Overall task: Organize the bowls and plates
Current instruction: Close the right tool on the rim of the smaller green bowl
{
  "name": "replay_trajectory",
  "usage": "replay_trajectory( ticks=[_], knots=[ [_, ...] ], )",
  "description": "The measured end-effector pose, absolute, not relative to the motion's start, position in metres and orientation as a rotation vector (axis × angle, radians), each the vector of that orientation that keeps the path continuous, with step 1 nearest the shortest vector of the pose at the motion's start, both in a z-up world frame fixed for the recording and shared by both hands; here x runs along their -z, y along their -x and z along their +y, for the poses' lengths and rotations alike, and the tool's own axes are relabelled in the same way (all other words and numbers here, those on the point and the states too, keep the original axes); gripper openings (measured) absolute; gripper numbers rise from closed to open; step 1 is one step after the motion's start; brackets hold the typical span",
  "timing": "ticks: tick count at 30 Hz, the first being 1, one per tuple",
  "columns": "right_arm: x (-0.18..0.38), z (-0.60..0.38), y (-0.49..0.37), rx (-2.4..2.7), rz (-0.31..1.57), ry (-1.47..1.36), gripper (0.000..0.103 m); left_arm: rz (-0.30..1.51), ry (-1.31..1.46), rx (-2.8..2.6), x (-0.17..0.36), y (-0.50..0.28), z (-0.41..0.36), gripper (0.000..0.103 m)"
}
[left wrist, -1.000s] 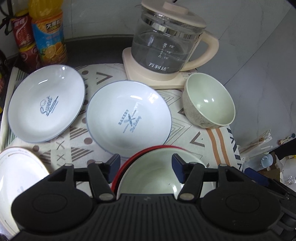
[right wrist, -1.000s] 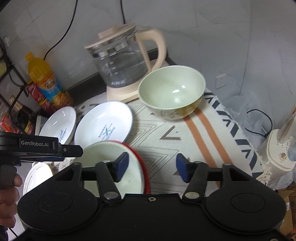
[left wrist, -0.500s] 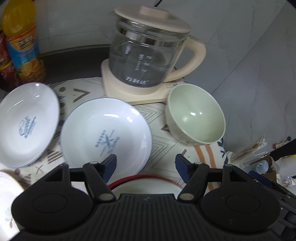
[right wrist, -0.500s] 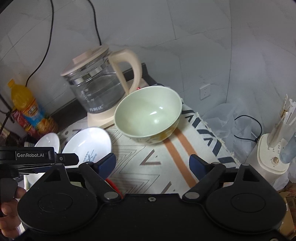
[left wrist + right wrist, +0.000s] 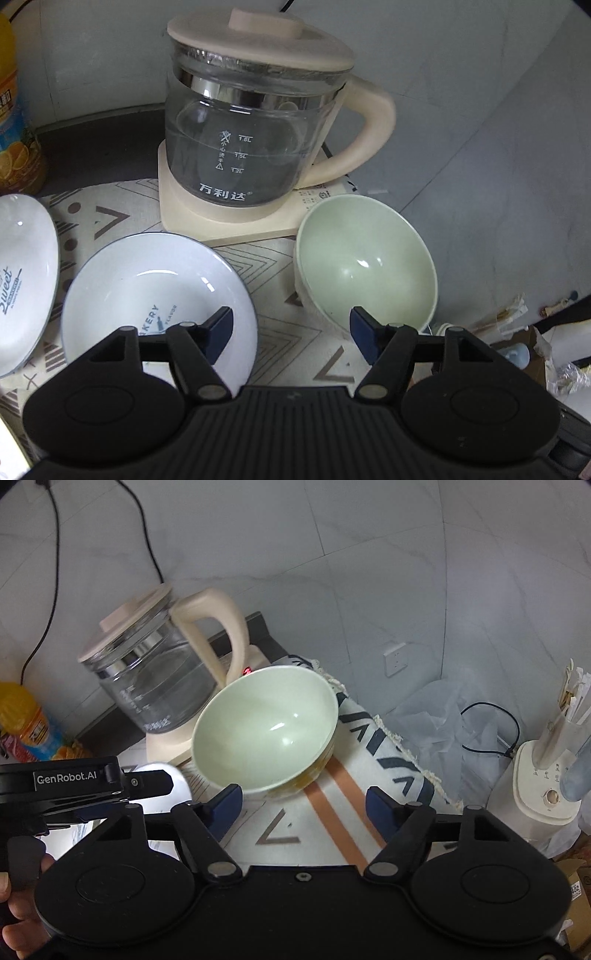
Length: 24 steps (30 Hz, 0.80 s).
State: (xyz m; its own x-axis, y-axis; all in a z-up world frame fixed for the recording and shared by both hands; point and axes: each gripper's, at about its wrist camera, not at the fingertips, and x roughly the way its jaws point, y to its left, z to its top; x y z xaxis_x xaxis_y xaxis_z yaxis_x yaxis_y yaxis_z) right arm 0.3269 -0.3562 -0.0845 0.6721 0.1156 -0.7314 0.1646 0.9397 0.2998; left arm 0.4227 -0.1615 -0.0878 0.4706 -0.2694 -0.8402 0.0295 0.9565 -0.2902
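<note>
A pale green bowl [image 5: 365,258] stands upright on the patterned cloth, right of a white "Bakery" plate [image 5: 155,295]. A white "Sweet" plate [image 5: 22,280] lies at the far left. My left gripper [image 5: 291,328] is open and empty, hovering between the Bakery plate and the bowl. In the right wrist view the same green bowl [image 5: 266,734] sits just beyond my right gripper [image 5: 304,806], which is open and empty. The left gripper's body [image 5: 74,786] shows at the left of that view, over a plate.
A glass kettle [image 5: 255,129] on a cream base stands behind the dishes. An orange drink bottle [image 5: 14,110] is at the far left. The cloth's fringed edge [image 5: 402,753] drops off to the right, by a white appliance [image 5: 543,779] and plastic bags.
Both grippers moved forward toward the green bowl and kettle. The red-rimmed bowl has dropped out of both views. The right gripper opened wider.
</note>
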Motion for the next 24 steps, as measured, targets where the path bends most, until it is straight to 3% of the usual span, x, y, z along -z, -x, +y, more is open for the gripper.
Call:
replay_trajectory(
  ticks=[11, 16, 21, 24],
  knots=[
    [0.097, -0.364, -0.354, 0.050, 0.846, -0.378, 0.070, 1.064, 0.291, 0.180, 0.104, -0.447, -0.174, 0.065],
    [0.107, -0.366, -0.367, 0.054, 0.871, -0.399, 0.061, 1.065, 0.308, 0.173, 0.115, -0.455, -0.181, 0.061],
    [0.119, -0.370, -0.378, 0.071, 0.904, -0.422, 0.053, 1.081, 0.323, 0.175, 0.126, -0.462, -0.187, 0.042],
    [0.127, -0.374, -0.384, 0.088, 0.929, -0.450, 0.043, 1.095, 0.325, 0.150, 0.131, -0.465, -0.189, 0.024]
  ],
)
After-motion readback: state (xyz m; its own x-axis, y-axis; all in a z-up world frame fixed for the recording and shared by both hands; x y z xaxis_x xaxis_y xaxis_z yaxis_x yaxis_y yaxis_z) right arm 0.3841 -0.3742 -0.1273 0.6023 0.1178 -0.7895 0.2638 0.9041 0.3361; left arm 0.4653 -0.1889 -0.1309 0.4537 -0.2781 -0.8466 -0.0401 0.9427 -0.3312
